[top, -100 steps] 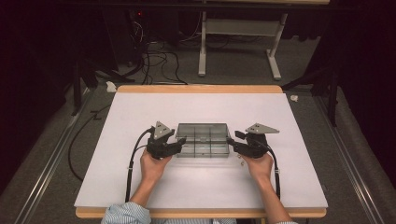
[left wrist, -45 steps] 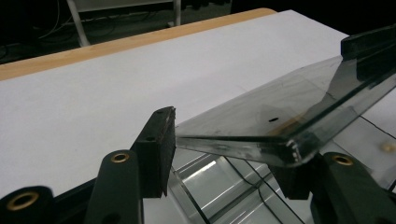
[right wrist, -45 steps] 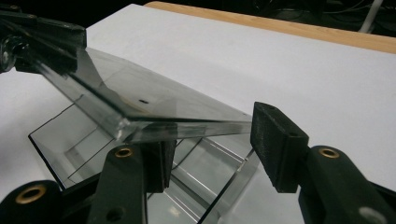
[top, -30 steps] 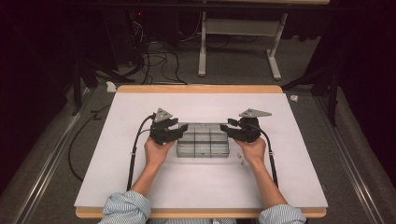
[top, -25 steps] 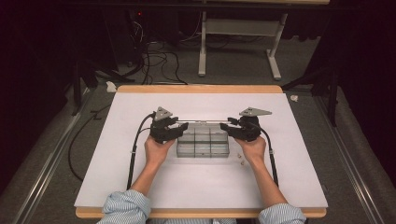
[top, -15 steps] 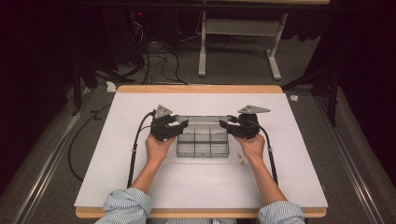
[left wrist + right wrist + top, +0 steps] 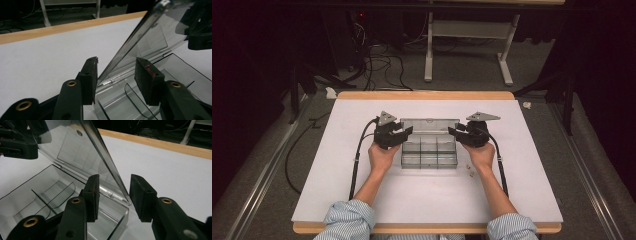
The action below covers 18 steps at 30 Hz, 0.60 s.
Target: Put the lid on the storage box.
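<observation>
Organizer box (image 7: 429, 150), clear smoky plastic, sits near the middle of the white table cover (image 7: 337, 175); we see its hinged lid (image 7: 429, 125) raised at the far edge, tilted upright; inside, thin dividers (image 7: 53, 195) split it into compartments, and we see nothing lying in the ones on show; in the high view the rows nearer the person look the same, though contents there are too small to tell.

Left gripper (image 7: 404, 134) is at the box's left far corner, right gripper (image 7: 456, 134) at its right far corner; each stands about half open with jaws that have just been closing; in the left gripper view the lid's side edge (image 7: 125, 52) stands between the pads (image 7: 147, 80), not touching either; in the right gripper view the lid edge (image 7: 110, 170) likewise runs between the pads (image 7: 91, 195), with a gap on both sides as far as we can tell; neither has hold of anything.

Surface: white cover over a table with a wooden rim (image 7: 427, 95); two small pale bits (image 7: 470, 170) lie on the cover just right of the box; beyond, grey carpet, a white desk frame (image 7: 467, 50) and dark cables (image 7: 377, 55).

Writing: none readable.
</observation>
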Each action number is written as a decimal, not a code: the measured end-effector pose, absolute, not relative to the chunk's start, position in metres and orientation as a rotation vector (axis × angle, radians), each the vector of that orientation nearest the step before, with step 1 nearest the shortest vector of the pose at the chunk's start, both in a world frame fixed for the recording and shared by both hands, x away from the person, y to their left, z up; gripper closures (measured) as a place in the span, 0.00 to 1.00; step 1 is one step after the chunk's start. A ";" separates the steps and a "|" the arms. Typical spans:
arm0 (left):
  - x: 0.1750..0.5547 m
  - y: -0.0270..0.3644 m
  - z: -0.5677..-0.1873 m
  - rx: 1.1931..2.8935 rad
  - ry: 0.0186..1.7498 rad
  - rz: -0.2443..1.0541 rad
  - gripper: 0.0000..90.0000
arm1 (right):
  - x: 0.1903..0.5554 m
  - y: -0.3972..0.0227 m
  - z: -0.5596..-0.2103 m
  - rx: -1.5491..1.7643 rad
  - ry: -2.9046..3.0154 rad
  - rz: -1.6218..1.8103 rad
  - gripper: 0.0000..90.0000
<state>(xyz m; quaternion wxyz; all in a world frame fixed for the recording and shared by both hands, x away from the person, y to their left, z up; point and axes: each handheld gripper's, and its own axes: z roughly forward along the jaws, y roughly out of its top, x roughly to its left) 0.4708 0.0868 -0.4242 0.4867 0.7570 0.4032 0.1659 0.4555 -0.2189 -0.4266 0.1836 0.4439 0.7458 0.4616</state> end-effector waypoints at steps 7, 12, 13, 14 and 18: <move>0.477 0.085 -0.423 1.846 0.991 0.409 0.62 | 0.459 -0.219 -0.427 1.261 2.089 1.301 0.69; 0.478 0.085 -0.423 1.840 0.997 0.411 0.63 | 0.463 -0.215 -0.423 1.252 2.101 1.283 0.69; 0.479 0.085 -0.423 1.834 0.997 0.410 0.64 | 0.464 -0.214 -0.422 1.252 2.102 1.269 0.70; 0.479 0.086 -0.423 1.833 1.000 0.406 0.64 | 0.464 -0.214 -0.422 1.252 2.100 1.268 0.70; 0.481 0.085 -0.424 1.825 1.003 0.415 0.65 | 0.465 -0.215 -0.424 1.264 2.094 1.276 0.71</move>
